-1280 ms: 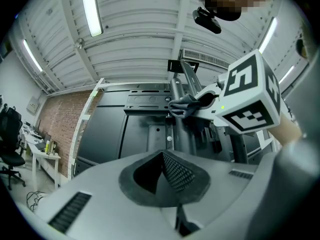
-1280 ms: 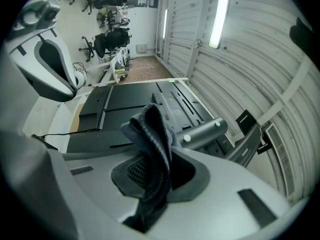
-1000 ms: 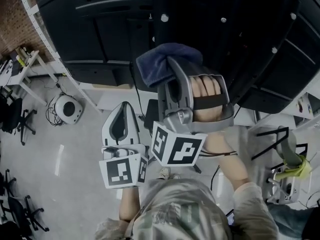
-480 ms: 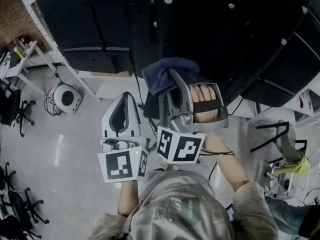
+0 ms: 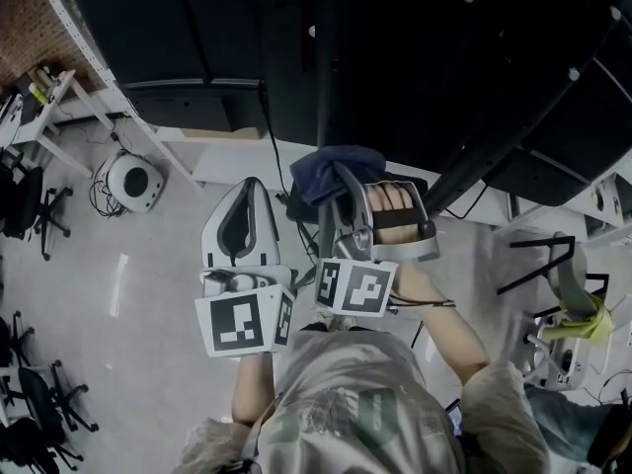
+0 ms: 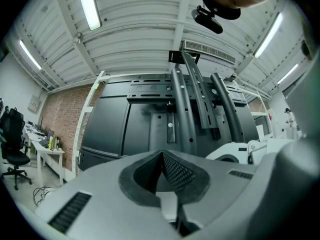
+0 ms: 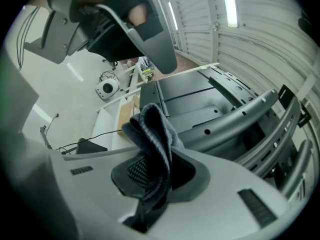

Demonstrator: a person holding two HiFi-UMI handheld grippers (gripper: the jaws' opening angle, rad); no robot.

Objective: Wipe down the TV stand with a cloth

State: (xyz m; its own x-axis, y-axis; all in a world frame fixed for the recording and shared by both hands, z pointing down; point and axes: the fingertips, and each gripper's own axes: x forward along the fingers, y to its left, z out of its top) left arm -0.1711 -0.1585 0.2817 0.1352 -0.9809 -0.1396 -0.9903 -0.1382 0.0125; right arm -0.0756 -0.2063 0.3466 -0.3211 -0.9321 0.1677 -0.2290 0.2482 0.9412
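The black metal TV stand [image 5: 415,77] fills the top of the head view, with its curved tubes and perforated bars [image 7: 227,121] close in the right gripper view. My right gripper [image 5: 343,178] is shut on a dark blue cloth [image 5: 334,166], which bunches out past the jaw tips just below the stand's lower edge. In the right gripper view the cloth [image 7: 151,131] stands up in folds between the jaws. My left gripper [image 5: 248,191] hangs beside it to the left, over the floor. Its jaws are shut with nothing in them [image 6: 163,158], and it faces the stand's back panel [image 6: 150,119].
A round white device [image 5: 134,186] with cables sits on the grey floor at the left. White shelving [image 5: 54,117] and office chairs [image 5: 28,220] stand further left. A white base board [image 5: 232,166] and black cables [image 5: 275,181] lie under the stand. A folding frame [image 5: 563,299] is at the right.
The right gripper with the cloth has drawn back from the stand, down toward the person's body. The left gripper has stayed about where it was.
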